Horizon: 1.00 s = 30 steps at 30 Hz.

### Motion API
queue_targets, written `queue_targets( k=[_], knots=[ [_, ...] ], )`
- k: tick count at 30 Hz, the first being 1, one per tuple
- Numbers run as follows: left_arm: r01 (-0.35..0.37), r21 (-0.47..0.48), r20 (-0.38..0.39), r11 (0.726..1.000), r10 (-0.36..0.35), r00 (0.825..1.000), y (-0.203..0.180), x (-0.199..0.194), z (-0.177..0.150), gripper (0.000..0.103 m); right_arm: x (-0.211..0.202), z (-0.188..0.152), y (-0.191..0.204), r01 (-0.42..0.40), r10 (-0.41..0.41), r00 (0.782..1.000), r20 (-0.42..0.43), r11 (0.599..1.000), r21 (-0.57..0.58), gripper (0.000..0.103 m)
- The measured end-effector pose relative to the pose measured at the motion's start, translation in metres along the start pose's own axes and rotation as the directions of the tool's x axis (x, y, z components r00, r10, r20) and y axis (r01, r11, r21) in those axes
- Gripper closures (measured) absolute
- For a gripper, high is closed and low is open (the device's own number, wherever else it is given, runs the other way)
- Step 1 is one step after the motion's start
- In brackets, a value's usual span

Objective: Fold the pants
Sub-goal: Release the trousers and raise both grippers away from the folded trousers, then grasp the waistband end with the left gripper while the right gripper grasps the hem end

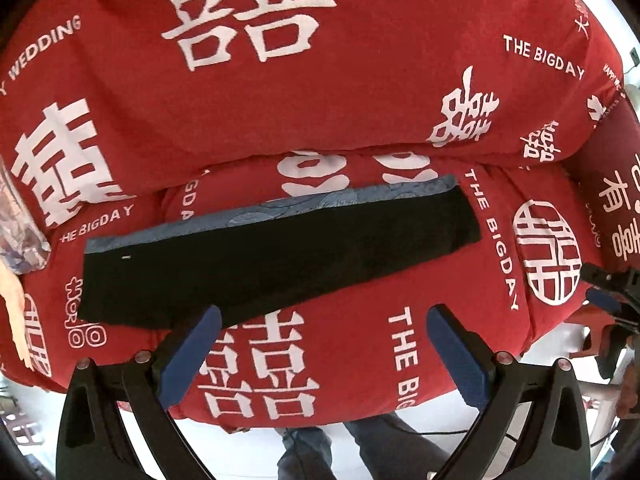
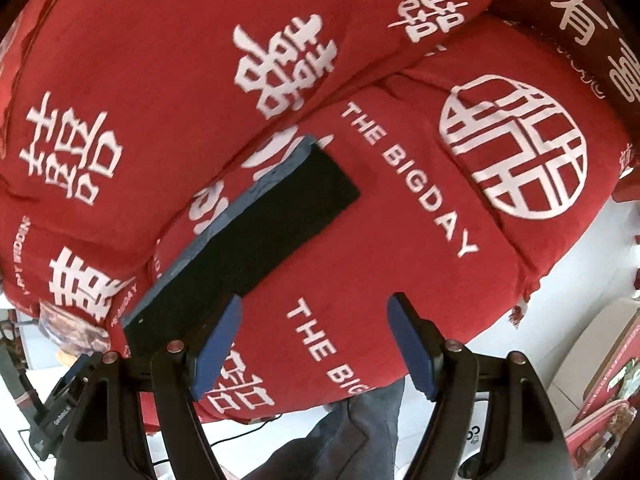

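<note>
Black pants (image 1: 272, 256) lie flat as a long narrow strip on the red sofa seat (image 1: 352, 352), with a grey-blue patterned layer (image 1: 280, 210) showing along their far edge. In the right wrist view the pants (image 2: 256, 236) run diagonally from lower left to upper right. My left gripper (image 1: 324, 316) is open and empty, held above the seat near the pants' near edge. My right gripper (image 2: 316, 304) is open and empty, its left finger (image 2: 218, 344) over the pants' near edge.
The sofa backrest (image 1: 280, 80), red with white characters, rises behind the seat. A red armrest cushion (image 1: 616, 184) stands at the right. A patterned bundle (image 1: 20, 232) lies at the seat's left. My legs (image 1: 360, 452) and the white floor (image 2: 580, 280) show below.
</note>
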State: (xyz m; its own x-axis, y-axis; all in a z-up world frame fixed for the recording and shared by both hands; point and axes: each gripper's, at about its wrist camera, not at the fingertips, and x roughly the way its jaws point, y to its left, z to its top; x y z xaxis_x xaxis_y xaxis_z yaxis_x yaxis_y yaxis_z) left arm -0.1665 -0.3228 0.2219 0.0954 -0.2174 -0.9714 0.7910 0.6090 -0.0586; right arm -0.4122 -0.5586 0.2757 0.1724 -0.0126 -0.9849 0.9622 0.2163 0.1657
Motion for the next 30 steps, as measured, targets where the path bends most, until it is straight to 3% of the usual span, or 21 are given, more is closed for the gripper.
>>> queue_targets(
  k=[5,7,8,9,11,13,18,25,30],
  knots=[
    [-0.046,-0.018,-0.027,0.999,0.045,0.999,-0.002,0.026,0.014,0.0,0.008,0.025,-0.01,-0.069,0.068,0.997,0.038,0.998,0.013,0.025],
    [-0.059,-0.038,-0.047,0.998,0.057,0.997,0.001,0.042,0.017,0.0,0.026,0.035,-0.011,-0.077,0.077,0.997,0.016,0.997,0.013,0.025],
    [-0.069,-0.046,-0.059,0.997,0.066,0.996,0.002,0.051,0.018,0.0,0.038,0.039,-0.011,-0.083,0.083,0.997,0.007,0.996,0.014,0.03],
    [-0.08,-0.052,-0.075,0.995,0.076,0.994,0.004,0.061,0.018,0.0,0.046,0.041,-0.012,-0.087,0.087,0.996,0.007,0.996,0.019,0.048],
    [-0.097,-0.059,-0.099,0.994,0.091,0.991,0.007,0.081,0.017,0.0,0.064,0.045,-0.011,-0.12,0.12,0.993,0.006,0.993,0.02,0.067],
    [-0.126,-0.062,-0.125,0.99,0.118,0.985,0.01,0.107,0.015,0.0,0.089,0.048,-0.01,-0.147,0.147,0.989,0.01,0.989,0.004,0.069],
    [-0.186,-0.081,-0.183,0.979,0.169,0.968,0.016,0.171,0.013,0.0,0.163,0.054,-0.004,-0.182,0.18,0.979,-0.096,0.983,-0.011,0.069],
    [-0.226,-0.151,-0.144,0.962,0.205,0.968,0.026,0.232,0.024,0.0,0.224,0.065,0.023,-0.193,0.177,0.978,-0.114,0.971,-0.142,0.068],
    [-0.283,-0.21,-0.129,0.936,0.26,0.957,0.041,0.273,0.034,0.0,0.257,0.077,0.029,-0.16,0.139,0.984,-0.109,0.963,-0.215,0.068]
  ],
)
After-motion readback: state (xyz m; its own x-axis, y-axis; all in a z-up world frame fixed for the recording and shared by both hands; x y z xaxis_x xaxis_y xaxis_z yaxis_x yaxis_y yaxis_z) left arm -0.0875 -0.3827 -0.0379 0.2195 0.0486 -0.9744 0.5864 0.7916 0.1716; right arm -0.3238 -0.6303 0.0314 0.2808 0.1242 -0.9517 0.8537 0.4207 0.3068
